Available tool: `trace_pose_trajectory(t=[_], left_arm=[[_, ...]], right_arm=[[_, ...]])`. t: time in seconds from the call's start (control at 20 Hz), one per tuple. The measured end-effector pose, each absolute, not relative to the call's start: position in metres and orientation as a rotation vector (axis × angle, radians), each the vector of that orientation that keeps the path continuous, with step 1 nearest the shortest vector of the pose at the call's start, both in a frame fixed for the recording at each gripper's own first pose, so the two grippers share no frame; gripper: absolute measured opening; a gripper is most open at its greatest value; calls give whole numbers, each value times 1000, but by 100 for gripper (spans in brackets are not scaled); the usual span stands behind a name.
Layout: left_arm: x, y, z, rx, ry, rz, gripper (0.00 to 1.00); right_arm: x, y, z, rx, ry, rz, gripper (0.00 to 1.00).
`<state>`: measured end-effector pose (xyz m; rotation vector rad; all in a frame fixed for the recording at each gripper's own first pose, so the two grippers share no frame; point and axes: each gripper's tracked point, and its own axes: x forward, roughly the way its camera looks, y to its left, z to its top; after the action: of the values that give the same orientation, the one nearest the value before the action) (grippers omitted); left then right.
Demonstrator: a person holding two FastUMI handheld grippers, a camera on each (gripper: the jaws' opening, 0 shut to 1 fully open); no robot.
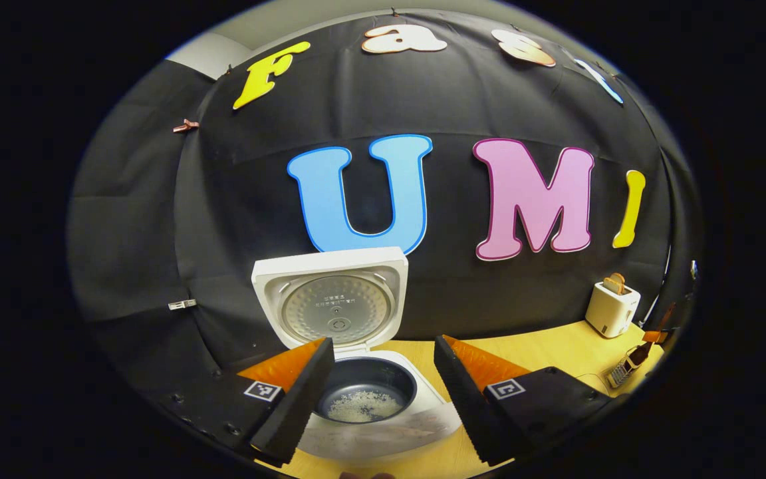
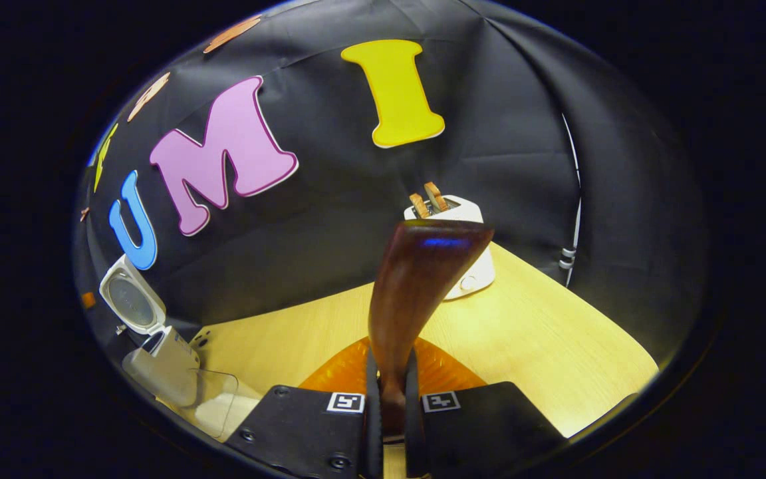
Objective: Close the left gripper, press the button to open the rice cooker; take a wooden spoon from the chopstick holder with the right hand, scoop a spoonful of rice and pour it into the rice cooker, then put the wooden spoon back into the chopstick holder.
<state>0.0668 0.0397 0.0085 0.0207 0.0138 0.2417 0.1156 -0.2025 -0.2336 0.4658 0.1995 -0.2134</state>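
The white rice cooker [image 1: 423, 392] stands open, its lid [image 1: 333, 299] upright against the wall and some rice [image 1: 364, 406] lying in the dark inner pot. My left gripper [image 1: 383, 342] hovers just in front of it, jaws open wide and nothing between them. In the right gripper view my right gripper [image 2: 391, 364] is shut on the handle of the wooden spoon [image 2: 416, 279], whose bowl points up and away. The cooker [image 2: 160, 362] appears small at the far left there.
A white toaster [image 2: 466, 266] with bread slices stands at the back of the light wooden table [image 2: 542, 332], also seen as the toaster [image 1: 612, 308]. A clear plastic container [image 2: 220, 399] sits in front of the cooker. A small gadget [image 1: 622, 372] lies at the right.
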Motion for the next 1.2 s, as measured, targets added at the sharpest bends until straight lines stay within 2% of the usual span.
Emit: trace_pose_trajectory(t=[0.35, 0.7, 0.95, 1.2], left_arm=[[58, 43, 14, 21, -16, 233, 96], [47, 49, 13, -34, -33, 228, 96], [33, 61, 8, -48, -24, 241, 96], [19, 72, -3, -52, -13, 255, 96]], right_arm=[[101, -195, -166, 435, 117, -189, 17], [97, -129, -107, 442, 72, -60, 17], [104, -49, -105, 414, 109, 70, 17], [118, 16, -136, 315, 180, 146, 17]])
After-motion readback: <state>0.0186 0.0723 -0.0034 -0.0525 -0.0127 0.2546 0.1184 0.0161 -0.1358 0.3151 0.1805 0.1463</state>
